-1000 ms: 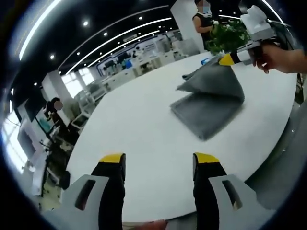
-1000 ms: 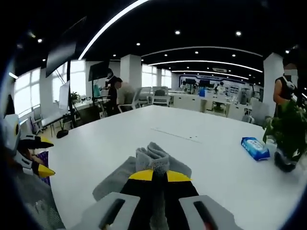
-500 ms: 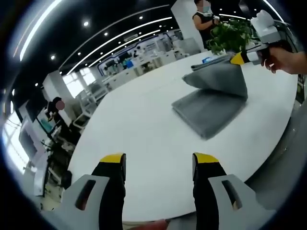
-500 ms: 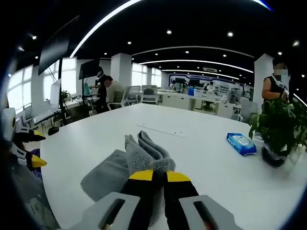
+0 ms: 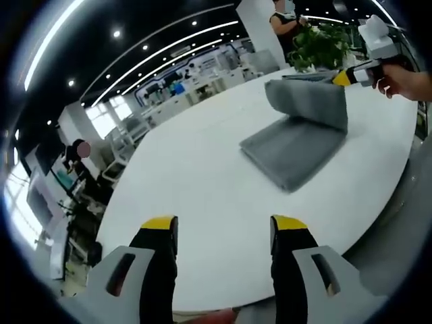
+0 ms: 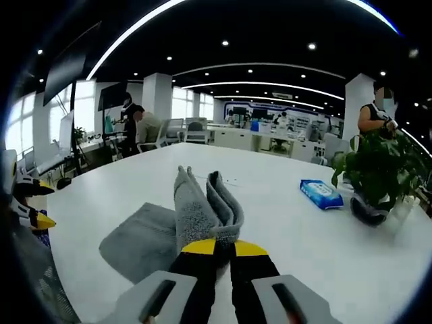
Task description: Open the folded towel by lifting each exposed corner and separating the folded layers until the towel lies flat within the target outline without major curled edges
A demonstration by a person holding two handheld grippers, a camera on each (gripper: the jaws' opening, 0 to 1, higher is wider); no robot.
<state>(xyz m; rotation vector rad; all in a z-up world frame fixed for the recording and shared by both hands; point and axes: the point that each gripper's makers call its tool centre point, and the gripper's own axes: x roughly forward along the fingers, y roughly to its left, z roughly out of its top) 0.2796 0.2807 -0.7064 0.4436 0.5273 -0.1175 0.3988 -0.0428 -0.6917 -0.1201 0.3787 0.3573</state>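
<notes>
Towel (image 6: 177,226) corner pinched by right gripper (image 6: 224,247); left gripper (image 5: 225,225) jaws apart, clear; wipes pack (image 6: 321,194), plant (image 6: 374,177) beyond.

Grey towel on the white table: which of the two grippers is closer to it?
Right. The right gripper is shut on a lifted layer of the towel; the left gripper hangs open near the table's edge, well apart from it.

The towel (image 5: 297,138) is grey, with a fine-textured weave, and lies partly folded on the white tabletop (image 5: 196,202). Its lower layers rest flat as a rough rectangle, edges fairly straight. The upper layer is lifted at one corner — pinched in the right claw (image 6: 225,248) — and rises off the rest in a curved sheet. Seen in the right gripper view, the raised part (image 6: 202,212) bunches into soft upright pleats.
</notes>
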